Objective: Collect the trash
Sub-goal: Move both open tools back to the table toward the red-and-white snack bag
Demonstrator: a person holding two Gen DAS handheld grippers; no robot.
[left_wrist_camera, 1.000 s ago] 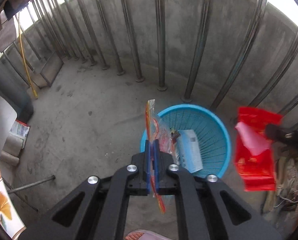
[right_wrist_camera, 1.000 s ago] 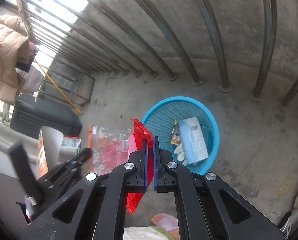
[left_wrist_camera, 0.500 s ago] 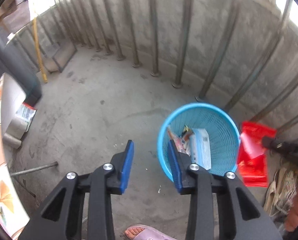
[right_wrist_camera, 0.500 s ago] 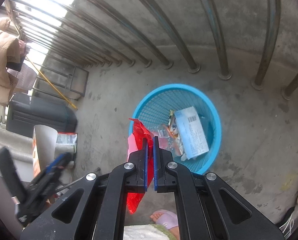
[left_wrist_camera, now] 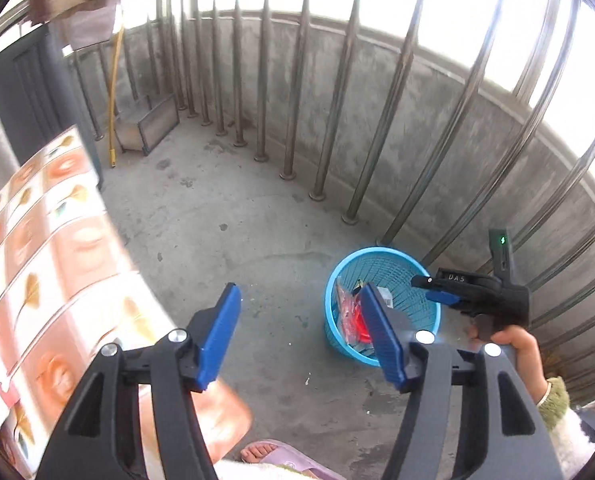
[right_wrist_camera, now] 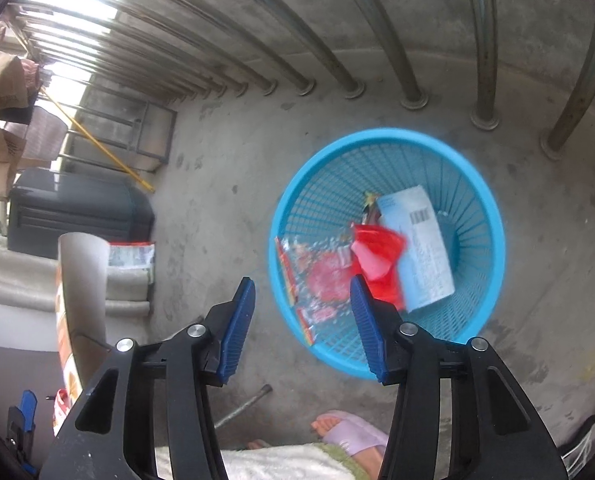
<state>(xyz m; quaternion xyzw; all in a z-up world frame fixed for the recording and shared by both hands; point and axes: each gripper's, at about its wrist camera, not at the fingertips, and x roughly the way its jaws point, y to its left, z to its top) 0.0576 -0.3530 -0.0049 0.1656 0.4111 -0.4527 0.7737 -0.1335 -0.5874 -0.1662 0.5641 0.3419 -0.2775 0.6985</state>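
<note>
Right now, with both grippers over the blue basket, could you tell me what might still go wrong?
1. The red wrapper looks just released above the blue basket, near its middle; a draught could still carry it out.
2. The right gripper, jaws opening and empty, hangs close to the basket's near rim and could tip it if it drops lower.
3. A sandalled foot stands close by.

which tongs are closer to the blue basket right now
Right. The right tongs hang just over the blue basket, jaws opening, nothing between them. The left tongs sit higher and off to the side, also opening and empty.
</note>
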